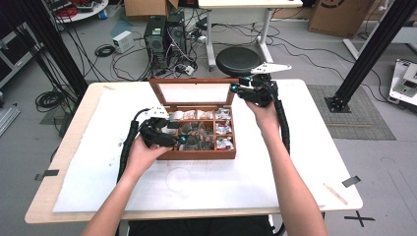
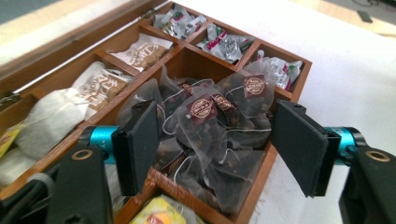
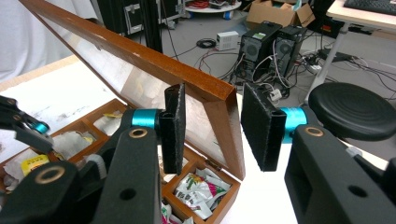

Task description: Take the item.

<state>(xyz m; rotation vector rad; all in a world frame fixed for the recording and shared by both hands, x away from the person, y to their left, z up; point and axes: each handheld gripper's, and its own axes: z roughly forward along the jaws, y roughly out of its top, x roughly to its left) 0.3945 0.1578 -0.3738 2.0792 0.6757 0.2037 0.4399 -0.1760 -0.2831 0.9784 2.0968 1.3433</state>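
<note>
A wooden tea box [image 1: 196,153] stands open at the middle of the table, its glass lid [image 1: 194,92] raised at the back. My right gripper [image 1: 235,88] is shut on the lid's right corner; in the right gripper view the brown lid frame [image 3: 140,56] runs between the pads of that gripper [image 3: 212,126]. My left gripper [image 1: 184,140] hovers at the box's front left. In the left gripper view it [image 2: 215,140] stands open over a compartment heaped with clear pyramid tea bags [image 2: 205,126]. The pads straddle the heap without pressing on any bag.
Other compartments hold foil sachets [image 2: 224,44] and paper-wrapped bags [image 2: 140,53]. A white sheet [image 1: 196,191] covers the table, and a wooden stick [image 1: 335,193] lies near its right front corner. Behind the table are a black stool [image 1: 238,59], computer towers [image 1: 164,34] and cables.
</note>
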